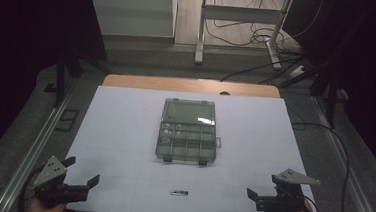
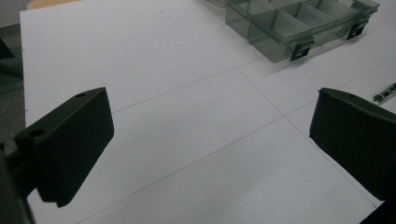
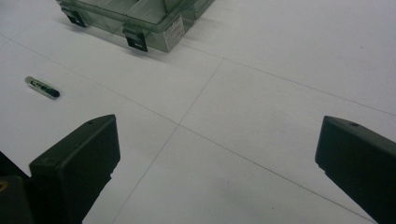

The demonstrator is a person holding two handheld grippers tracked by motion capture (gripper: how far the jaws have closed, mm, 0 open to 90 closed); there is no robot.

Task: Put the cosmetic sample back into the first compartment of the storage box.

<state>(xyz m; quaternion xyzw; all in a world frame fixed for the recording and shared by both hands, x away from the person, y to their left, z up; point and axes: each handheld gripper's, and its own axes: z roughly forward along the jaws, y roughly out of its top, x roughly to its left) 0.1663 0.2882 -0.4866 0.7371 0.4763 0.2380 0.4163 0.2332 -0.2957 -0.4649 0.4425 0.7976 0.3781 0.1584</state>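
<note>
Both hand-held grippers (image 1: 83, 179) (image 1: 260, 195) wide open, empty.

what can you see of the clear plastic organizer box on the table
The organizer box is see-through, greenish-grey plastic, lying flat at the middle of the white table. Its lid is swung open, lying flat on the far side. The near half is split by thin walls into small compartments; whether anything lies in them cannot be told. Two dark latches hang from its near edge, and a small white label sits on one side wall. Nothing touches it but the table; both claws are well short of it.
</note>
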